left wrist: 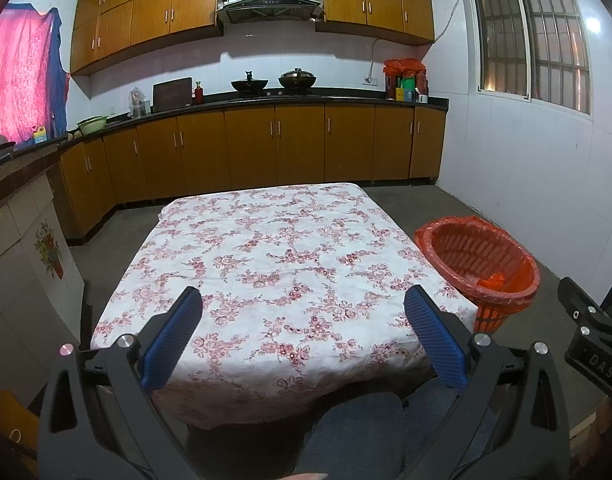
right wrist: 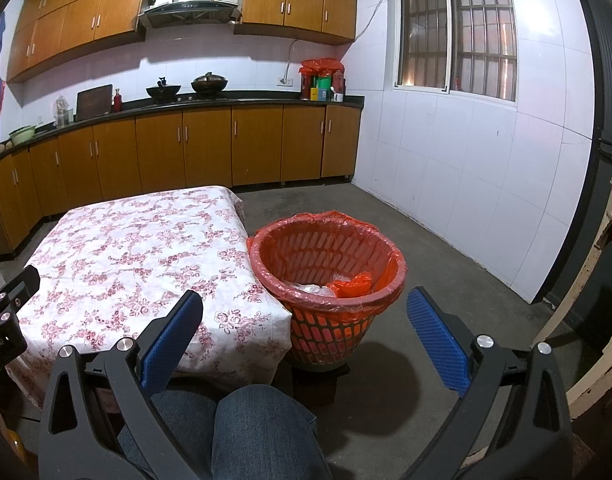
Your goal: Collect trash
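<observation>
Nearest the cameras, both tools are spread wide and carry nothing: the left gripper point(left wrist: 303, 336) hangs over the near edge of the table point(left wrist: 265, 248), and the right gripper point(right wrist: 306, 340) hangs over the gap between the table's corner point(right wrist: 265, 320) and the floor, above the person's knee point(right wrist: 257, 424). Just beyond the right gripper, slightly left of its centre line and lower down, stands the orange bin point(right wrist: 330, 276) with its red liner, touching or nearly touching the tablecloth. Inside lie crumpled clear plastic point(right wrist: 312, 290) and a red scrap point(right wrist: 352, 284). No loose trash shows on the cloth. The right gripper is clearly nearer the bin point(left wrist: 480, 264); from the left it lies well off to the right.
</observation>
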A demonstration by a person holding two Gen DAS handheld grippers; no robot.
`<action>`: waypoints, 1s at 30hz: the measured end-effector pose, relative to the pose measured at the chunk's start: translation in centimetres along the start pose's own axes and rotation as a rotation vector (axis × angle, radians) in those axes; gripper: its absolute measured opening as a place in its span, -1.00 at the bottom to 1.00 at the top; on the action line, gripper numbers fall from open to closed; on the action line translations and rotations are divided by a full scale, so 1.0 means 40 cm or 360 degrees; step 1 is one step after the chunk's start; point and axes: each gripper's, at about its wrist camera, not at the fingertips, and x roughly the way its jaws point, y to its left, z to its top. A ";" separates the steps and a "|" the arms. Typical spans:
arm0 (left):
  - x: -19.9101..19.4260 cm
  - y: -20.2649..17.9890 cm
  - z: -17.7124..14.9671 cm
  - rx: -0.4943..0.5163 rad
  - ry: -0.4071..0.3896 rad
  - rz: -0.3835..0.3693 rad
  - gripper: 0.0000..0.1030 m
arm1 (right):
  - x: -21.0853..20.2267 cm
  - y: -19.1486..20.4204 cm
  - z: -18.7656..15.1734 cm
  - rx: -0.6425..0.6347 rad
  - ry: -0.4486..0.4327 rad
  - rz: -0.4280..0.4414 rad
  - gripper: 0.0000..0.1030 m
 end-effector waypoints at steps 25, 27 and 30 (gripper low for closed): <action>0.009 0.002 -0.008 -0.0002 0.0007 -0.0014 0.92 | 0.000 0.000 0.001 0.0000 0.0001 0.0000 0.96; 0.009 0.003 -0.007 -0.0003 0.0007 -0.0013 0.92 | 0.001 0.001 0.001 0.0000 0.0000 0.0000 0.96; 0.010 0.002 -0.008 -0.0005 0.0007 -0.0017 0.92 | 0.001 0.001 0.001 0.0001 0.0000 0.0000 0.96</action>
